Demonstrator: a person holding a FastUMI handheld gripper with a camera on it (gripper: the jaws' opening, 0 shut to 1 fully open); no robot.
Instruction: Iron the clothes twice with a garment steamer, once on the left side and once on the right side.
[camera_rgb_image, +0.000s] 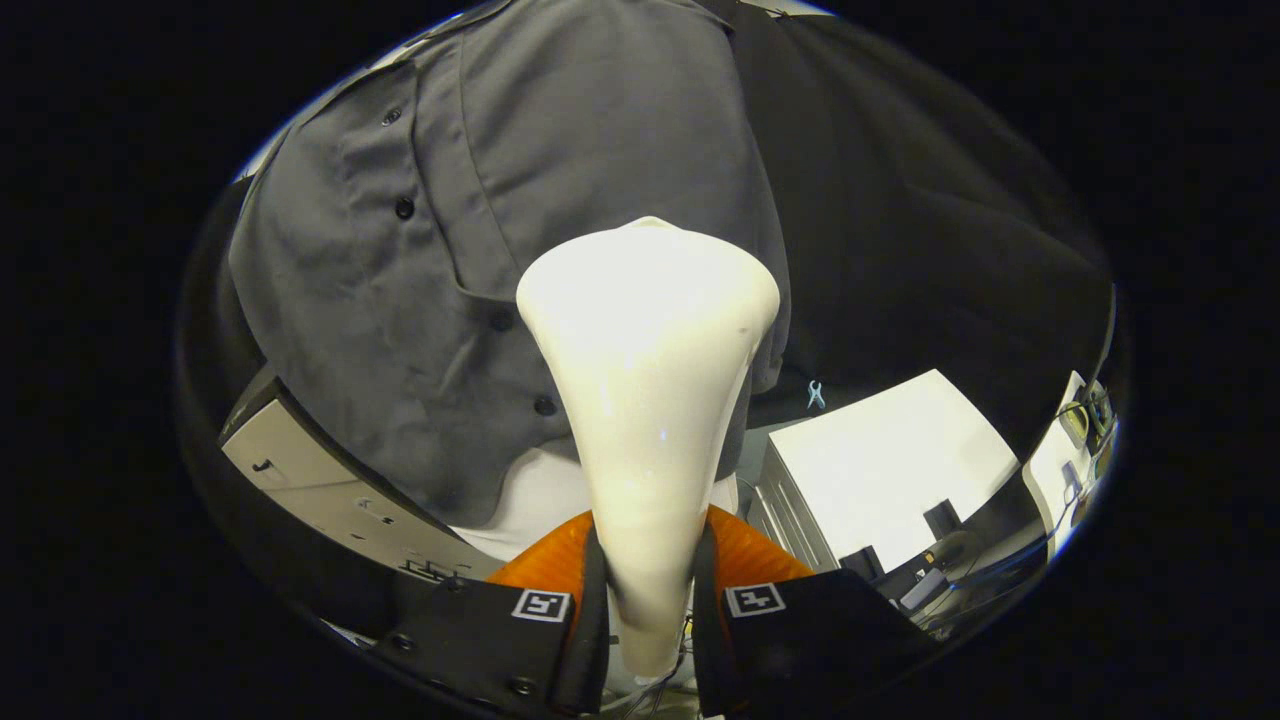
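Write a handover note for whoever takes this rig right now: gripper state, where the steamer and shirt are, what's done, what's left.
Gripper: shut on the white garment steamer, both fingers pressing its narrow handle.
Steamer: points forward, wide head up against the grey button-up shirt; contact looks likely, but the head hides the spot.
Shirt: hangs just ahead of the fingers in front of the black booth wall; the head sits beside the button placket, over the lower half.
Done: steamer picked up and brought to the shirt. How many passes are finished cannot be told.
Left: run one pass down each side of the shirt, as far as not yet done.
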